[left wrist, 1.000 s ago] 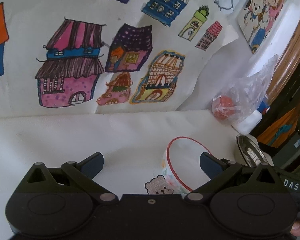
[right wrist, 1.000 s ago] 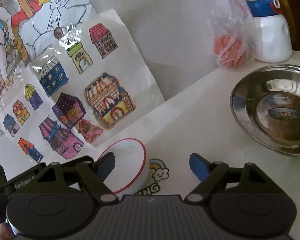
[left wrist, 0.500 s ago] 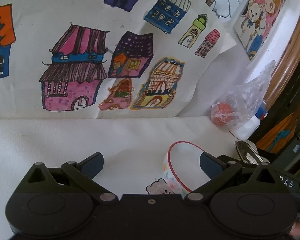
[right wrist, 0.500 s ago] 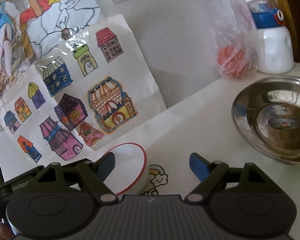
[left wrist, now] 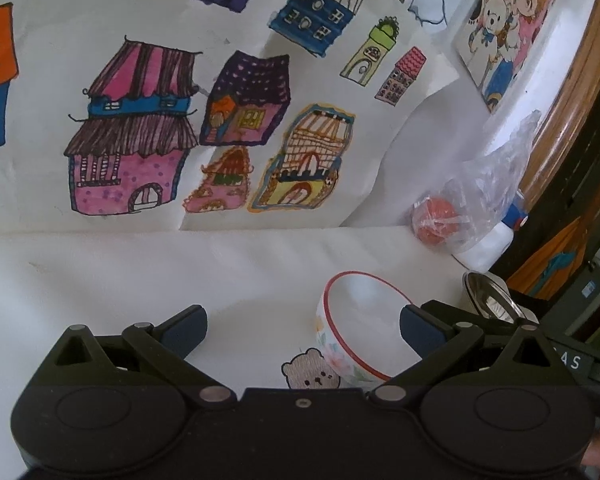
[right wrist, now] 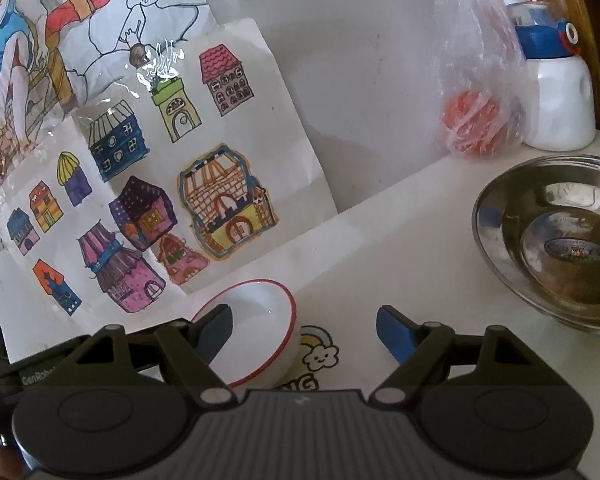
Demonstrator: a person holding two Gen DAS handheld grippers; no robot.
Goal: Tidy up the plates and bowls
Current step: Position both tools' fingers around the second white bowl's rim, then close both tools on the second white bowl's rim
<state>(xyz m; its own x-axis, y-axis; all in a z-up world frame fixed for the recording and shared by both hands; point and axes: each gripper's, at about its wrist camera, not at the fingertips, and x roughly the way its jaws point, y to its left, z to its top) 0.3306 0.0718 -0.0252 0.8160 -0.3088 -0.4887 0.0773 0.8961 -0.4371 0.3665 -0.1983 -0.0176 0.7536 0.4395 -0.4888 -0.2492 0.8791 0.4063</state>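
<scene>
A white bowl [left wrist: 364,320] with a red rim and flower print stands on the white tablecloth [left wrist: 100,280]. It sits inside my open left gripper [left wrist: 303,322], close to the right finger, with no pad touching it. In the right wrist view the same bowl [right wrist: 260,332] lies at the left finger of my right gripper [right wrist: 304,326]. That gripper's jaws are closing; the bowl's right side is between them and the right pad is well apart from it. A steel bowl [right wrist: 552,240] stands empty to the right, and its rim [left wrist: 490,298] shows in the left wrist view.
Children's drawings of houses [left wrist: 140,140] hang on the wall right behind the table. A plastic bag with an orange ball [right wrist: 472,124] and a white bottle with a blue lid [right wrist: 556,92] stand at the back right. A wooden frame [left wrist: 572,80] borders the right side.
The right gripper's fingers have come slightly closer together. Both views have tilted a little. The two bowls have not moved on the table.
</scene>
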